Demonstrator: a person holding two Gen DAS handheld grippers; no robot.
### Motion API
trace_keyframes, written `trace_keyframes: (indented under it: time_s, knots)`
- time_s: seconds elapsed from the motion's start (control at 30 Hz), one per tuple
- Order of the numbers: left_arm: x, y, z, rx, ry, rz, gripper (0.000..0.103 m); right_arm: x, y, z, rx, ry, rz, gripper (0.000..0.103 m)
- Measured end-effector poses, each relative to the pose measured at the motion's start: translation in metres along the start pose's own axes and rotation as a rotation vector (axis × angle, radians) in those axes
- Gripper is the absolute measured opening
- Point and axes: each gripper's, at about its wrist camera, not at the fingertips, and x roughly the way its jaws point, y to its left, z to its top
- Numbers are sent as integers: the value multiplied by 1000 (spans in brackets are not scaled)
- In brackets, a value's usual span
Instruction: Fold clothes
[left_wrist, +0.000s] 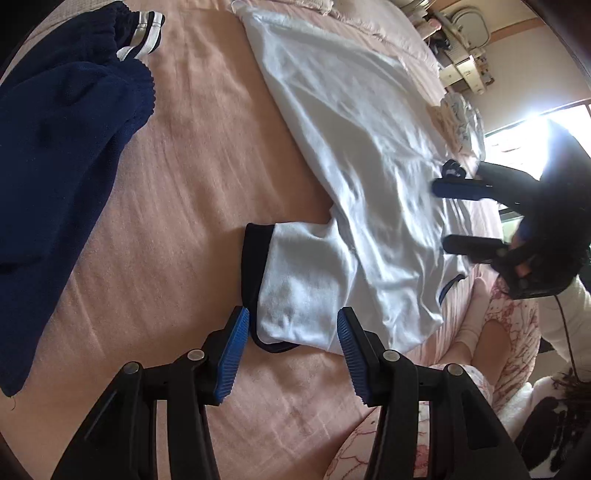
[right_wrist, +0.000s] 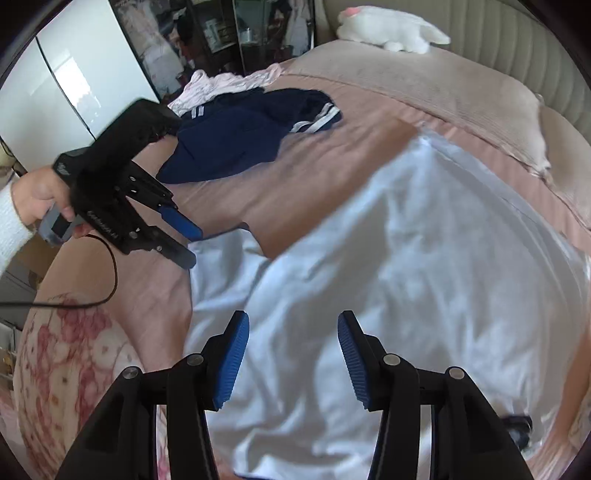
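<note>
A white T-shirt (left_wrist: 351, 147) lies spread on the pink bed cover (left_wrist: 192, 184). Its short sleeve (left_wrist: 303, 273), edged by a navy cuff (left_wrist: 253, 266), points toward me. My left gripper (left_wrist: 293, 350) hovers open just over the sleeve's near end, and the pads do not press it. In the right wrist view the left gripper (right_wrist: 194, 247) is held by a hand at the cuff. My right gripper (right_wrist: 293, 354) is open above the blurred shirt body (right_wrist: 388, 258), holding nothing. From the left wrist view the right gripper (left_wrist: 441, 216) is over the shirt's far side.
A navy garment with white stripes (left_wrist: 66, 147) (right_wrist: 240, 136) lies crumpled on the bed beside the shirt. Pale pink clothes (right_wrist: 221, 83) are heaped beyond it. A white plush toy (right_wrist: 391, 27) sits by the headboard. The person's floral-trousered legs (left_wrist: 509, 325) are at the bed's edge.
</note>
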Motion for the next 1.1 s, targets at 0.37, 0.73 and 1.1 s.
trace_keyframes:
  time_s: [0.37, 0.73, 1.1]
  knots:
    - [15, 2, -16, 14, -58, -66, 46, 101, 20, 53, -100, 215, 145, 50]
    - [7, -35, -9, 97, -182, -21, 12, 94, 30, 49, -63, 149, 153, 5]
    - [28, -130, 51, 325, -117, -98, 11, 15, -68, -16, 308, -64, 254, 7]
